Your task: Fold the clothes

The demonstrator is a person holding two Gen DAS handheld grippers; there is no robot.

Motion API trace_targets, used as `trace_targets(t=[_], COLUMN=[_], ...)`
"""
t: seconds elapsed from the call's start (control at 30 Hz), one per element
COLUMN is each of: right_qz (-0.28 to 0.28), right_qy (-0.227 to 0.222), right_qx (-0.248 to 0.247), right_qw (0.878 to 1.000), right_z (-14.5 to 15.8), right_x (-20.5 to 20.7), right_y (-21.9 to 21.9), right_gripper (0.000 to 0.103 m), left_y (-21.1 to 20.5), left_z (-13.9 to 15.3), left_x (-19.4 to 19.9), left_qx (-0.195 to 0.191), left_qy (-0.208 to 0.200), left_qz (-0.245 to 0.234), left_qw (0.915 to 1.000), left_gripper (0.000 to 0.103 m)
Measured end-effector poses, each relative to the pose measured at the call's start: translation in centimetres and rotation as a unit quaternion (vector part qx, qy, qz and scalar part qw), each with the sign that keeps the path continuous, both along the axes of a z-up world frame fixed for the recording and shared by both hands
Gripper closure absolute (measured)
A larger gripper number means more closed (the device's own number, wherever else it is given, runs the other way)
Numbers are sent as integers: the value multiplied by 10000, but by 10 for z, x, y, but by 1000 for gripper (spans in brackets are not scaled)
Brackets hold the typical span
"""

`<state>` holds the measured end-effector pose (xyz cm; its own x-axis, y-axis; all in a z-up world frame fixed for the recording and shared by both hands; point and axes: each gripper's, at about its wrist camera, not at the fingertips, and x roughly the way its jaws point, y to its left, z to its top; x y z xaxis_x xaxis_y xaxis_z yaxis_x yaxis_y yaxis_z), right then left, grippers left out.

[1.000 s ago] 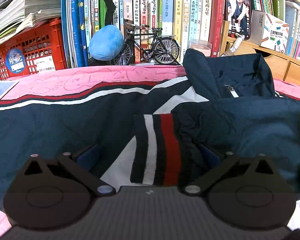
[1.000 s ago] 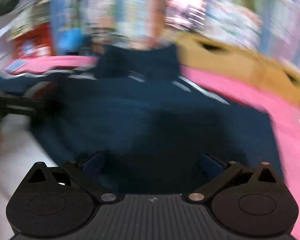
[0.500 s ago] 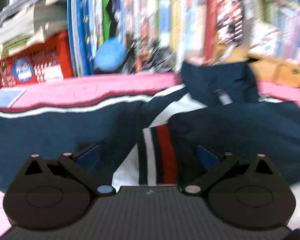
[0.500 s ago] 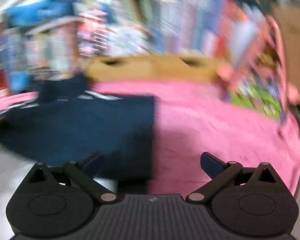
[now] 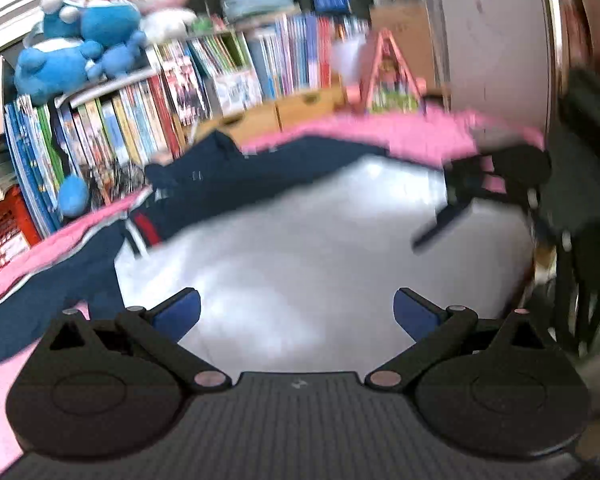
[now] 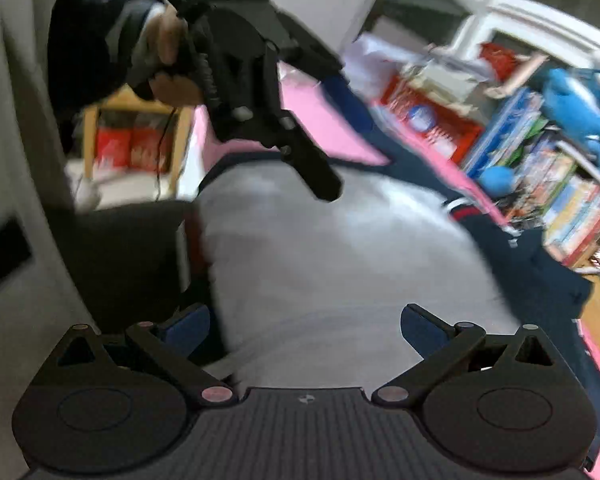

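Jacket (image 5: 300,264), navy with a pale grey panel, spread flat on pink table (image 5: 400,136) before the bookshelf (image 5: 148,108); striped cuff (image 5: 140,232) at far left. Left gripper (image 5: 296,312) wide apart, empty, above the grey panel. Right gripper (image 6: 304,326) likewise wide, holding nothing

A navy blue fabric jacket (image 5: 228,184) with a large white panel and a red-and-white striped ribbed cuff (image 5: 140,230) lies spread flat, its white panel directly ahead of both tools.
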<state>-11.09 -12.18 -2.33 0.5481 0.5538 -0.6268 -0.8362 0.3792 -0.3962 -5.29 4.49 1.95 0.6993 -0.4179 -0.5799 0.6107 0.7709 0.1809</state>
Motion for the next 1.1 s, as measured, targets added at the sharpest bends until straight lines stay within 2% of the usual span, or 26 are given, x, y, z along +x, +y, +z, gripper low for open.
trace_targets(t=[0.1,0.17,0.23,0.33,0.43,0.53,0.63,0.67,0.77,0.83,0.9,0.93,0.97,1.0,1.1], right_qz=[-528,-1073,-1451,-1998,-2385,-2528,-2803,-2853,-2873,-2740,-2692,-2707,-2739,-2770,-2901], right_qy=[101,363,436,780,1160,836,395,346,514,715,966,1097,1226,1354,1540], right_qx=[-156,-89,215,412,864,1456,1574,1613,1854,2049,2246,2298,2322,2345,2306], right_qw=[9984,9935,9882,9759,9603,9528,9461,9441,9383,9369,9315,9284,9252,9219,9159], right_z=[-12,-20,-21,-9,21,48,62,63,63,61,57,53,48,44,28], right_x=[5,7,-4,-12,-7,11,71,96,180,241,297,321,342,362,412], right_y=[-14,-36,-68,-96,-107,-97,-68,-56,-11,22,57,75,93,110,154], right_gripper=[0,0,0,0,0,0,0,0,3,8,33,39,52,55,56], left_y=[10,37,64,93,120,149,172,177,190,198,208,213,220,227,250], left_z=[-24,-26,-26,-17,-4,0,-8,-12,-22,-26,-26,-26,-26,-26,-25], left_x=[5,9,14,17,28,50,69,72,81,81,78,79,83,87,100], left_qx=[222,-325,-808,-1444,-1917,-2361,-2716,-2764,-2897,-2946,-3034,-3061,-3048,-3035,-2984], left_qy=[386,669,917,1258,1175,1136,1202,1208,1223,1198,1107,1070,1056,1040,997], left_qz=[491,783,1135,1279,1636,2202,2774,2915,3321,3489,3576,3649,3778,3907,4299], left_qw=[9978,9942,9860,9731,9606,9396,9137,9078,8893,8815,8762,8727,8679,8628,8463], left_gripper=[0,0,0,0,0,0,0,0,0,0,0,0,0,0,0])
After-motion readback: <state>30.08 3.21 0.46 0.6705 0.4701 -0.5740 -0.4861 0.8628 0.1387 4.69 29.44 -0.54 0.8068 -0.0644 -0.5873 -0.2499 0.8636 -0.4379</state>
